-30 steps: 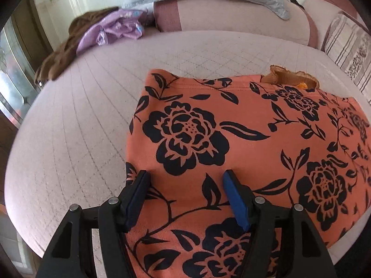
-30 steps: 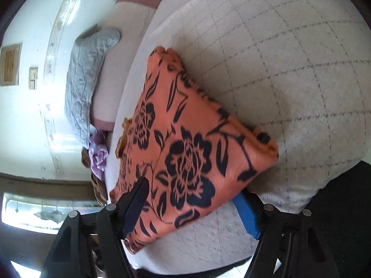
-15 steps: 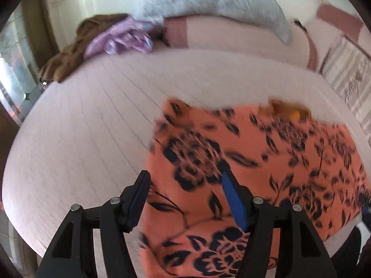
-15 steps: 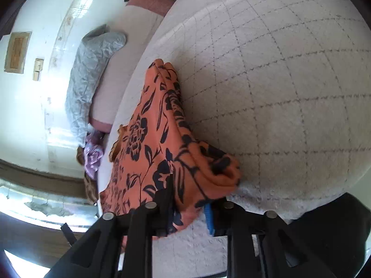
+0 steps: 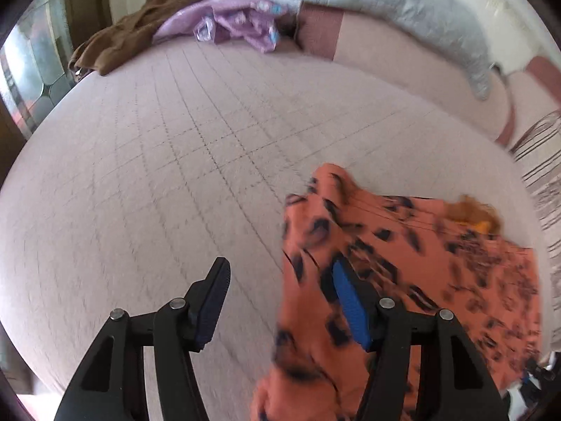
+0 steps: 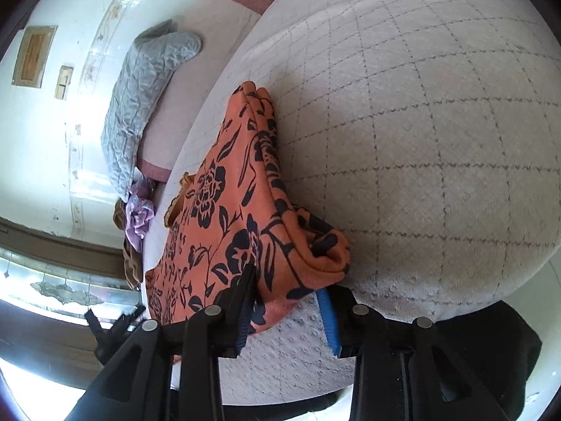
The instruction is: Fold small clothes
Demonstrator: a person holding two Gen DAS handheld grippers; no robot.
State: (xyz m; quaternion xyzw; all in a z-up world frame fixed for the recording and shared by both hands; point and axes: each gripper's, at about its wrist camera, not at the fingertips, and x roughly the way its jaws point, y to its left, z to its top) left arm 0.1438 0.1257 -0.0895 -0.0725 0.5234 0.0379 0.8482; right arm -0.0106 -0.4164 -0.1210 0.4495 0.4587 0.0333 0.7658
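An orange garment with black flowers [image 5: 403, 245] lies folded on the quilted bedspread [image 5: 175, 175]. My left gripper [image 5: 280, 265] is open above bare bedspread at the garment's left edge. Its right finger overlaps that edge, and no cloth is between the jaws. In the right wrist view the same garment [image 6: 224, 193] runs away from me, with its near corner bunched up. My right gripper [image 6: 287, 280] has that corner between its jaws, which are opening. The left finger touches the cloth, and bare bedspread [image 6: 420, 140] shows beside the blue right pad [image 6: 329, 319].
A grey quilted pillow [image 5: 385, 3] lies along the pink headboard cushion [image 5: 403, 52]. A purple garment [image 5: 231, 21] and a brown one [image 5: 140, 28] are heaped at the bed's far left corner. A striped pillow [image 5: 540, 161] sits far right. The bed's near edge drops off just below my right gripper.
My left gripper slid left off the garment to its edge, over bare bedspread. My right gripper closed on the near corner, bunched it up, then widened a little.
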